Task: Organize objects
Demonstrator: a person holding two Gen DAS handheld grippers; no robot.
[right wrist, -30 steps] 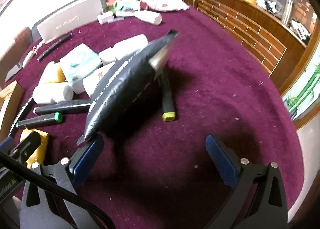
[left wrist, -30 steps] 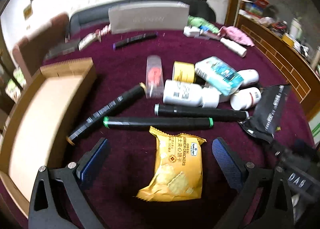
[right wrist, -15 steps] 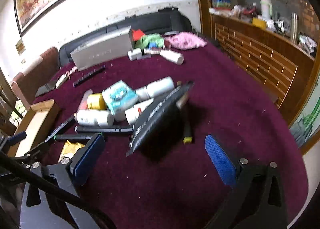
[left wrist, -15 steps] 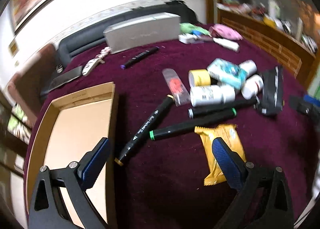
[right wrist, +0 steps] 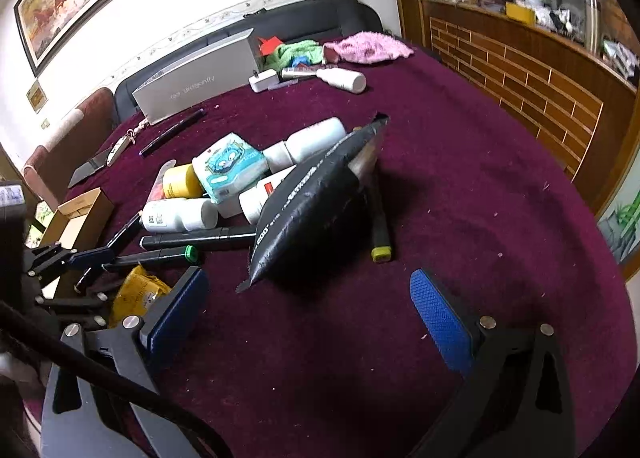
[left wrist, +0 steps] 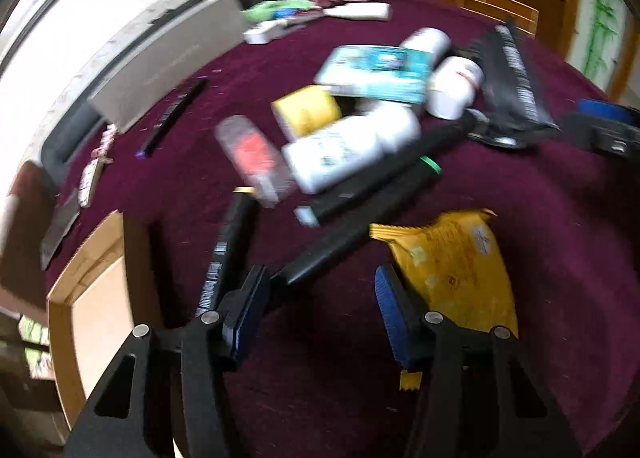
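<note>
A pile of objects lies on the maroon table. My left gripper [left wrist: 320, 298] is open and low over the near end of a green-capped black marker [left wrist: 360, 226], its fingers either side of that end. A second black marker [left wrist: 230, 254] lies by the left finger. A yellow cracker packet [left wrist: 452, 270] lies just right of the right finger. An open cardboard box [left wrist: 100, 294] stands at the left. My right gripper [right wrist: 308, 310] is open and empty above the cloth, just before a black pouch [right wrist: 312, 202]. The left gripper also shows in the right wrist view [right wrist: 86, 270].
White bottles [right wrist: 180, 214], a yellow jar [right wrist: 180, 180], a teal tissue pack [right wrist: 230, 170] and a clear case with red inside [left wrist: 252, 156] lie mid-table. A grey box [right wrist: 196, 82], cloths [right wrist: 368, 48] and a wooden railing [right wrist: 540, 86] are at the back and right.
My left gripper has dropped and moved forward to the green-capped marker, and its fingers have narrowed around it. The right gripper has backed off from the black pouch a little.
</note>
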